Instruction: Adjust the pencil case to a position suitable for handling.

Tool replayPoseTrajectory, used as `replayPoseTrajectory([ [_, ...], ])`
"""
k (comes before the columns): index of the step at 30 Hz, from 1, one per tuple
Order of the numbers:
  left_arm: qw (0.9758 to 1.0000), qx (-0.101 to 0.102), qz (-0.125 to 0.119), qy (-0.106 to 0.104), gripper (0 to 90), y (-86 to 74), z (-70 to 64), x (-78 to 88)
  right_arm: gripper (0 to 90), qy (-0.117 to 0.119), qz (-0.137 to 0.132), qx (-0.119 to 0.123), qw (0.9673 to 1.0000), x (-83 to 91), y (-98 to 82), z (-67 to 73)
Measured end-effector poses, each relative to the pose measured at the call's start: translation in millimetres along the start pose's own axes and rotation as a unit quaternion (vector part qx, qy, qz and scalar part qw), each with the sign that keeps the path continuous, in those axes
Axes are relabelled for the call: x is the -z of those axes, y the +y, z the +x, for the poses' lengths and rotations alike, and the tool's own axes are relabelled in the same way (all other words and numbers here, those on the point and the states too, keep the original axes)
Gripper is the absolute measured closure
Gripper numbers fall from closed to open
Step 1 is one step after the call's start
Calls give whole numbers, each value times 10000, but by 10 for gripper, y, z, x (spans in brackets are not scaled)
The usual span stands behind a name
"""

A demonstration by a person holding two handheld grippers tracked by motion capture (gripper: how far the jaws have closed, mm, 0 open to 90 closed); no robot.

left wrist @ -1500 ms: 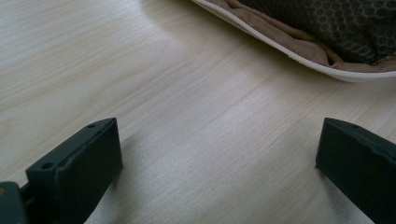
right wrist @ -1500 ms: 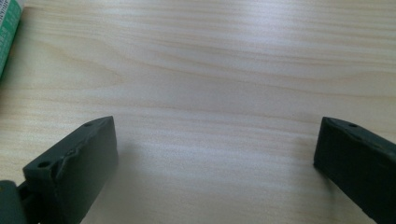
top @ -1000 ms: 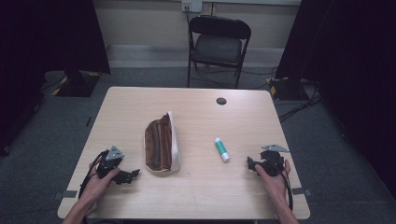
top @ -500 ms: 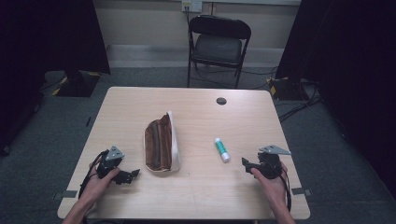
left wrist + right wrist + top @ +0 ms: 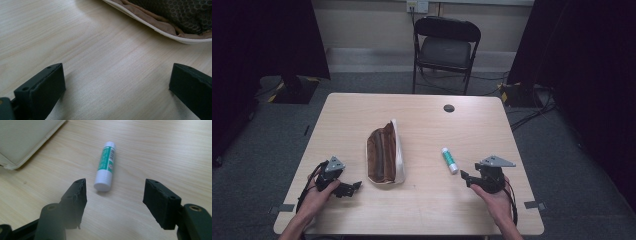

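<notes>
- Table [image 5: 422, 112]: pale wood top, rounded corners, standing on grey carpet; small dark round cap [image 5: 448, 108] near far edge, right of centre.
- Folding chair [image 5: 446, 50]: dark, beyond far edge, facing table.
- Pouch [image 5: 385, 155]: brown, cream-trimmed, lying lengthwise left of table centre, one end toward near edge; patterned lining and cream rim seen in left gripper view [image 5: 160, 17].
- Left gripper [image 5: 346, 188]: near left front corner, resting low on tabletop, held in left hand [image 5: 314, 195]; jaws spread wide, bare wood between them, nothing gripped; pointing toward near end of pouch, just short of it.
- Right gripper [image 5: 467, 178]: near right front corner, held in right hand [image 5: 494, 197], grey three-cornered plate on top; jaws parted but just been closing, nothing pressed between pads; tips aimed at glue stick.
- Glue stick [image 5: 449, 160]: white tube with green label, lying flat right of pouch, well apart from it, between table centre and right edge; in right gripper view [image 5: 105, 166] lying just ahead of jaw tips, one white end toward them, untouched.
</notes>
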State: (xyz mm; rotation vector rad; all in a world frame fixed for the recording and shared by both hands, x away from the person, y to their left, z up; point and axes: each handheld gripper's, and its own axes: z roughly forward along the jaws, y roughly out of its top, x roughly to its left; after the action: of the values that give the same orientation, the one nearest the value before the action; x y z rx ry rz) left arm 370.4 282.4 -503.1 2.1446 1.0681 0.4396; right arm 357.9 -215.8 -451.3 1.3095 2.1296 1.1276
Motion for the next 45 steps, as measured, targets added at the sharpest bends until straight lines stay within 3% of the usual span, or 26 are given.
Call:
replayPoseTrajectory([
  [14, 10000, -4, 3, 0, 0, 0, 1, 0, 362, 738, 62, 507, 9960, -99, 85, 418],
  [25, 10000, -6, 5, 4, 0, 0, 0, 1, 369, 1079, 74, 767, 9912, -162, 133, 680],
  [30, 10000, -4, 3, 4, 0, 0, 0, 1, 397, 1295, 83, 905, 9874, -215, 168, 836],
  [39, 10000, -4, 6, 3, 0, 0, 0, 1, 419, 1471, 85, 1132, 9826, -299, 238, 1077],
  [40, 10000, -4, 4, 3, 0, 0, 0, 1, 417, 1556, 88, 1208, 9804, -332, 267, 1146],
  [45, 10000, 4, 0, 2, 0, 0, -1, 0, 348, 1751, 19, 1295, 9760, -397, 323, 1322],
])
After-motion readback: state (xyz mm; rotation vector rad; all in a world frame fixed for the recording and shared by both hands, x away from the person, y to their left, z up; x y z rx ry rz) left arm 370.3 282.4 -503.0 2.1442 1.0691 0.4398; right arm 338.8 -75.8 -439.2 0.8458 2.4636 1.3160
